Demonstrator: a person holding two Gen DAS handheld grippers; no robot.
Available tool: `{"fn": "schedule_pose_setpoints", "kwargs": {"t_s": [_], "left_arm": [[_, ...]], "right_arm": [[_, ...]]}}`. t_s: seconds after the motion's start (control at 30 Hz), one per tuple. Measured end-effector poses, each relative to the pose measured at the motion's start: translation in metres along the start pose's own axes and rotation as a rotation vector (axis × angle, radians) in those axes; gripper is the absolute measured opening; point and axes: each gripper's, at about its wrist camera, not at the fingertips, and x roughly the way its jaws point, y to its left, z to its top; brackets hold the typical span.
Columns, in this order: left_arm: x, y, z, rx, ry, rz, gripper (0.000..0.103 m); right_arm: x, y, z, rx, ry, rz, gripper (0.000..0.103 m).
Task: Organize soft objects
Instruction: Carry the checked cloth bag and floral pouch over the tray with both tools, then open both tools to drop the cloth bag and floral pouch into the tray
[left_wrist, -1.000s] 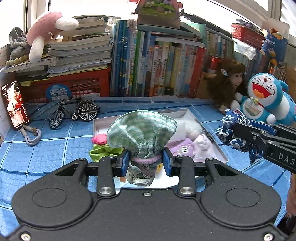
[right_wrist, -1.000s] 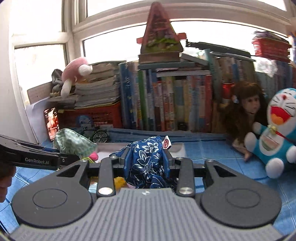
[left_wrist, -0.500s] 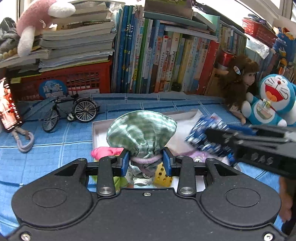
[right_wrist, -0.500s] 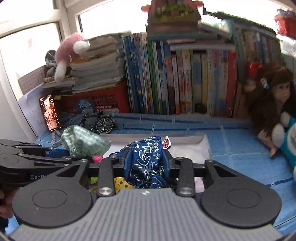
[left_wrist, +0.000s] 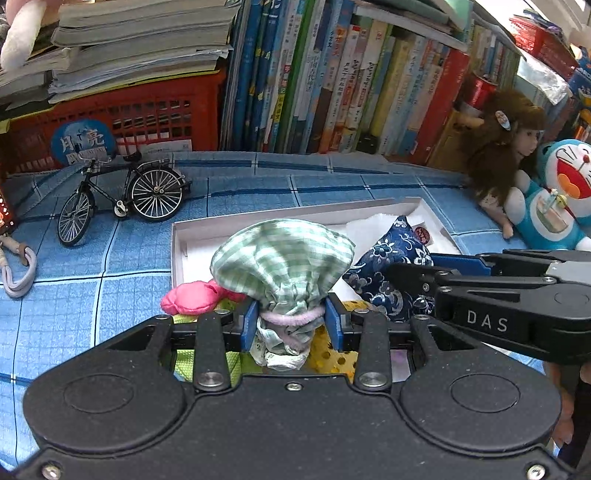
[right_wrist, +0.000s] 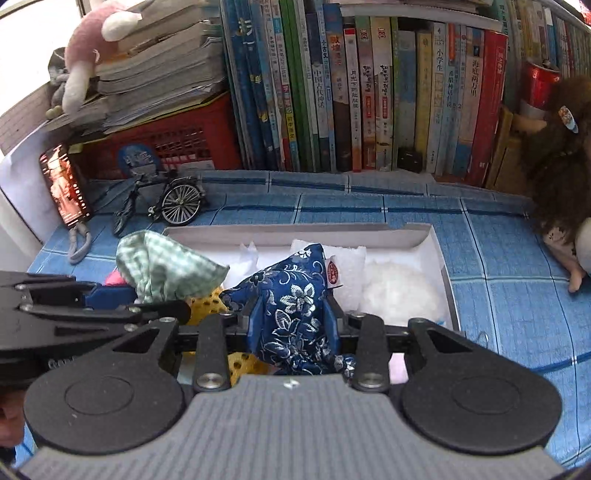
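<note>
My left gripper (left_wrist: 291, 325) is shut on the tied neck of a green checked cloth pouch (left_wrist: 284, 258), held over the near left part of a white shallow box (left_wrist: 295, 216). My right gripper (right_wrist: 293, 325) is shut on a dark blue flowered pouch (right_wrist: 291, 295), held over the box (right_wrist: 295, 232) beside the green pouch (right_wrist: 162, 266). The blue pouch (left_wrist: 388, 266) and the right gripper's arm also show in the left wrist view. In the box lie white fluffy items (right_wrist: 399, 288), a yellow spotted item (right_wrist: 207, 306) and a pink soft item (left_wrist: 192, 297).
A model bicycle (left_wrist: 122, 199) stands left of the box. A red crate (left_wrist: 122, 122) and a row of books (left_wrist: 351, 92) line the back. A doll (left_wrist: 506, 147) and a blue plush cat (left_wrist: 557, 199) sit at the right. A phone (right_wrist: 64, 184) leans at the left.
Both grippers have moved forward and down over the box with their pouches. The right gripper with the blue pouch has come in from the right, close beside the green pouch.
</note>
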Motion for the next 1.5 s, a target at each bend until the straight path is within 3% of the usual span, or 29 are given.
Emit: {"fn": "schedule_pose_setpoints", "kwargs": {"t_s": [0.33, 0.43, 0.47, 0.7, 1.1, 1.27, 1.5], "left_arm": [[0.013, 0.006, 0.003, -0.019, 0.005, 0.011, 0.037], [0.010, 0.006, 0.003, -0.024, -0.007, 0.017, 0.037], [0.008, 0.006, 0.003, -0.022, -0.013, 0.023, 0.037], [-0.011, 0.003, 0.004, -0.013, -0.045, 0.039, 0.041], [-0.071, -0.014, -0.007, 0.028, -0.136, 0.062, 0.065], [-0.113, -0.024, -0.023, 0.048, -0.224, 0.072, 0.080], [-0.169, -0.038, -0.061, 0.078, -0.336, 0.049, 0.086]], "right_arm": [[0.016, 0.005, -0.001, 0.010, 0.019, 0.017, 0.041], [0.013, 0.005, -0.001, 0.004, 0.009, 0.017, 0.047], [0.011, 0.004, -0.001, 0.003, 0.005, 0.009, 0.057], [-0.006, 0.005, 0.001, -0.007, -0.026, 0.019, 0.061], [-0.060, 0.009, -0.001, -0.027, -0.110, -0.004, 0.071], [-0.100, 0.012, -0.010, -0.069, -0.196, -0.005, 0.081], [-0.155, 0.020, -0.037, -0.141, -0.335, 0.003, 0.088]]}}
